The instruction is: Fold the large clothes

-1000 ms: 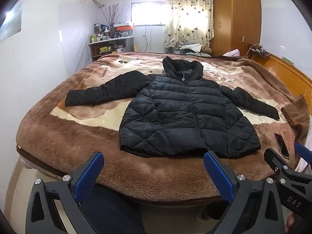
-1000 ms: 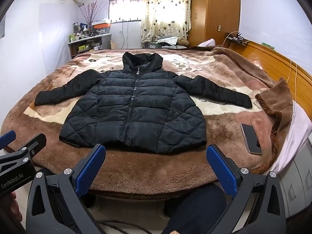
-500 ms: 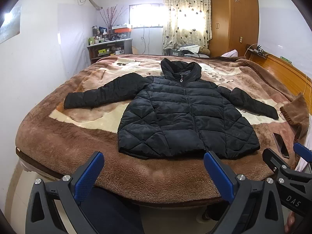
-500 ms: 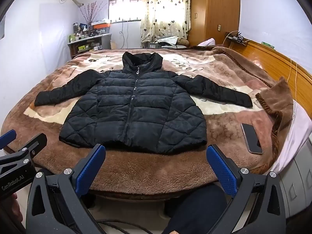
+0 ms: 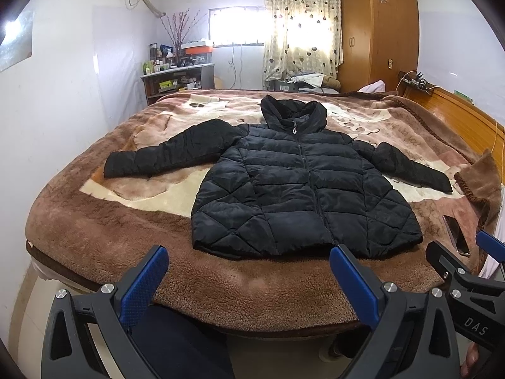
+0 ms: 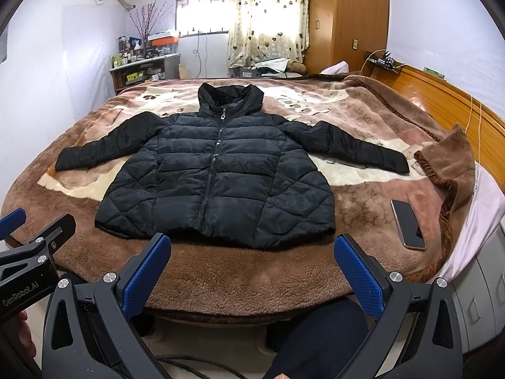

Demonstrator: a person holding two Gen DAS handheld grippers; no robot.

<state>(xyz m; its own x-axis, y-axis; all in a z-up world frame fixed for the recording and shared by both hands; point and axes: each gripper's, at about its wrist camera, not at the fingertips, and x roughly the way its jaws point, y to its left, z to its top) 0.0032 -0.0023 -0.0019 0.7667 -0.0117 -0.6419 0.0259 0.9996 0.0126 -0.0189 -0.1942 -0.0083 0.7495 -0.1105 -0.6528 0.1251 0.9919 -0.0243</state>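
A black quilted hooded jacket [image 5: 296,189] lies flat, front up and zipped, on a brown fleece blanket [image 5: 94,230] covering a bed, with both sleeves spread out to the sides. It also shows in the right wrist view [image 6: 217,177]. My left gripper [image 5: 249,271] is open and empty, held near the bed's front edge, short of the jacket's hem. My right gripper [image 6: 252,260] is open and empty, also in front of the hem. Each gripper shows at the edge of the other's view.
A phone [image 6: 407,224] lies on the blanket right of the jacket. A wooden headboard [image 6: 442,101] runs along the right. A cluttered shelf [image 5: 176,75], a curtained window and a wardrobe [image 5: 378,28] stand behind the bed. My knees are below the bed edge.
The left gripper has tilted slightly so the jacket sits a little lower in its view. The right gripper has barely moved. Both stay open.
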